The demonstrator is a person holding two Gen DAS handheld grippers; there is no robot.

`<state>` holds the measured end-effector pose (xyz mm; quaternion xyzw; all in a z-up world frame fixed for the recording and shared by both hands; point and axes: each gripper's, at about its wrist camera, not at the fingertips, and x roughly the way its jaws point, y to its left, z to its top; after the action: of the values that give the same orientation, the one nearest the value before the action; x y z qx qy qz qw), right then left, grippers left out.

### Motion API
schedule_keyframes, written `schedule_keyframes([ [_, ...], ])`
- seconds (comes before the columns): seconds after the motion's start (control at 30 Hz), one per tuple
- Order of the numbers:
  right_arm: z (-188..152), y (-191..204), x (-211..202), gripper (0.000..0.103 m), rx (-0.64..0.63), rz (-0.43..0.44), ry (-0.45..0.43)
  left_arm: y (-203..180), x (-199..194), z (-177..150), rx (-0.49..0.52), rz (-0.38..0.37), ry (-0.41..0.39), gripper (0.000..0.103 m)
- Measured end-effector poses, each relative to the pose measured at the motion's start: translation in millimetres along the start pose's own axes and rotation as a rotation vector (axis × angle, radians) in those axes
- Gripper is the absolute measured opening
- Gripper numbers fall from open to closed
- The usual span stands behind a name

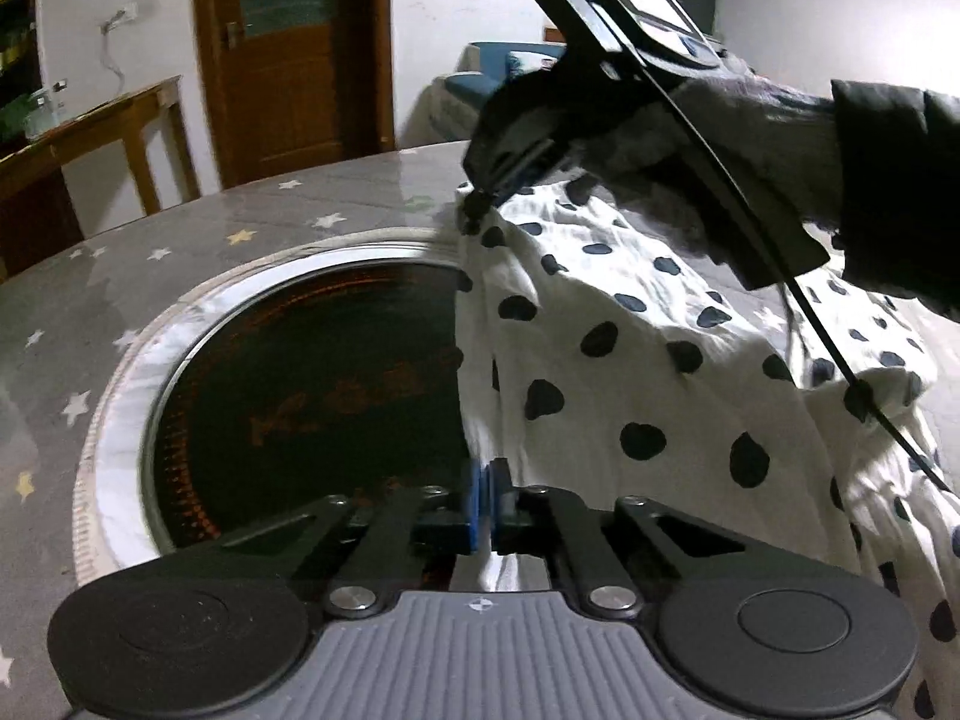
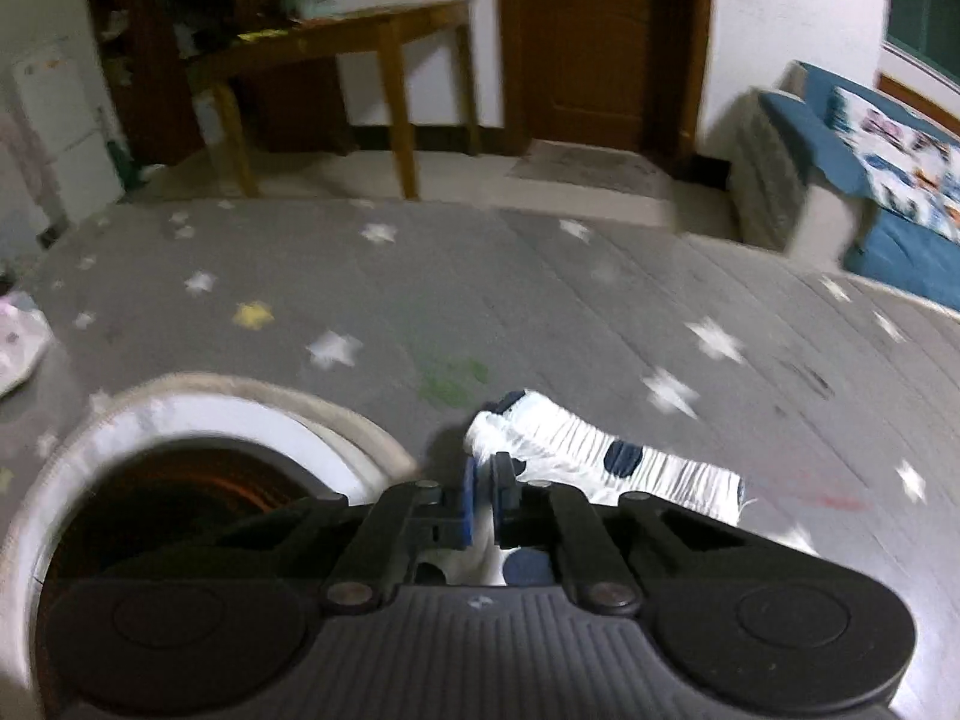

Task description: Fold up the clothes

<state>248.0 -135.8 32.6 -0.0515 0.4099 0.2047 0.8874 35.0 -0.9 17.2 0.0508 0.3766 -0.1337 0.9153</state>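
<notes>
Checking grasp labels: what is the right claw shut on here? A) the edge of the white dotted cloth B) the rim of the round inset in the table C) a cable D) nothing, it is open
A: in the right wrist view the right claw pinches the gathered edge of the white dotted cloth; the left wrist view shows the same grip.

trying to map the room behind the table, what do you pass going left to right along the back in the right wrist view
white fridge → dark shelf unit → wooden side table → brown door → blue sofa
</notes>
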Motion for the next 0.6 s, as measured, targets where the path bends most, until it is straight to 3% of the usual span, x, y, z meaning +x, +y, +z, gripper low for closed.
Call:
schedule_keyframes([
  [0.2,40,43,1,0.007,-0.016,0.167,-0.1,25,-20,-1,-0.09,0.12,-0.036,0.002],
  [0.23,44,48,-2,0.011,-0.027,0.175,-0.111,29,-21,-2,-0.103,0.139,-0.033,0.002],
  [0.33,51,55,-20,0.012,-0.062,0.195,-0.129,39,-21,-5,-0.13,0.177,-0.009,0.002],
  [0.47,39,41,-57,0.013,-0.126,0.162,-0.125,37,-20,-7,-0.118,0.187,0.004,0.002],
  [0.6,-1,-2,-102,0.018,-0.139,0.084,-0.096,32,-29,-5,-0.104,0.179,-0.021,0.005],
])
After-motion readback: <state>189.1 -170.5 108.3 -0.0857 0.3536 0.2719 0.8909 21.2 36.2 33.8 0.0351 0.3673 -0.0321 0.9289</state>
